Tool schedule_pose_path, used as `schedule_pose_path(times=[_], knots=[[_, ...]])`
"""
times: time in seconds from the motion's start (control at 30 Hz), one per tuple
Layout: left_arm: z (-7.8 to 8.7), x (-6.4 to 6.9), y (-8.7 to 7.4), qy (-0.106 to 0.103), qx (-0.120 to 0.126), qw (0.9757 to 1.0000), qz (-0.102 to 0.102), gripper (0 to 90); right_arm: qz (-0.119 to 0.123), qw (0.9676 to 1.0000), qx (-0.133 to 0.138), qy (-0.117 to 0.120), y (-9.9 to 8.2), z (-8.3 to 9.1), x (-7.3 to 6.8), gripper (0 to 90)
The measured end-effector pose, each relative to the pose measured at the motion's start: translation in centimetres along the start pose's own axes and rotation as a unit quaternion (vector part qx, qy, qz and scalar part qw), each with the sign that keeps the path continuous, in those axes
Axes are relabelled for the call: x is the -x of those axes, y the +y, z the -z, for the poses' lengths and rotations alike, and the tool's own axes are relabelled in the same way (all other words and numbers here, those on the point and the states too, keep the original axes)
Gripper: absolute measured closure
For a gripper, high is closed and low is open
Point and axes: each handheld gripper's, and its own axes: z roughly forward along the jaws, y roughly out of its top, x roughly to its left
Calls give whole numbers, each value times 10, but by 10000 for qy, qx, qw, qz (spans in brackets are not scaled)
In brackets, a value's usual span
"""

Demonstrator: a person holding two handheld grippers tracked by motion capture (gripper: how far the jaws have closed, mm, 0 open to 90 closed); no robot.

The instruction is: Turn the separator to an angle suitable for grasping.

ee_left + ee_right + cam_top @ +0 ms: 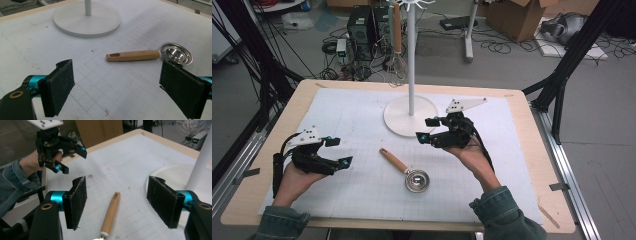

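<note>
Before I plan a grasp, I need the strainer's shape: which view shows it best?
The left gripper view: the small metal strainer lies whole, wooden handle and bowl, close up. The high view shows it whole but small. The right gripper view cuts off the bowl, showing just the handle.

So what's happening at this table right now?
A person holds a two-jaw gripper in each hand over a white gridded mat. The right gripper hangs with open jaws above the wooden handle of a small metal strainer lying flat on the mat, apparently lining up to grasp it. The left gripper waits open, off to the side. A white stand behind has a whisk hanging on it.
</note>
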Motion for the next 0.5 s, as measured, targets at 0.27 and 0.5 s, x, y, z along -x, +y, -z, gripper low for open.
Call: schedule_pose_path(times=[0.27,0.5], knots=[[0,1,0,30,-10,10000,-16,127,-3,9997,-230,-5,-24,-12,-2,531],[-2,2,0,5,-32,10000,-24,125,91,9983,-555,138,-37,-23,-8,715]])
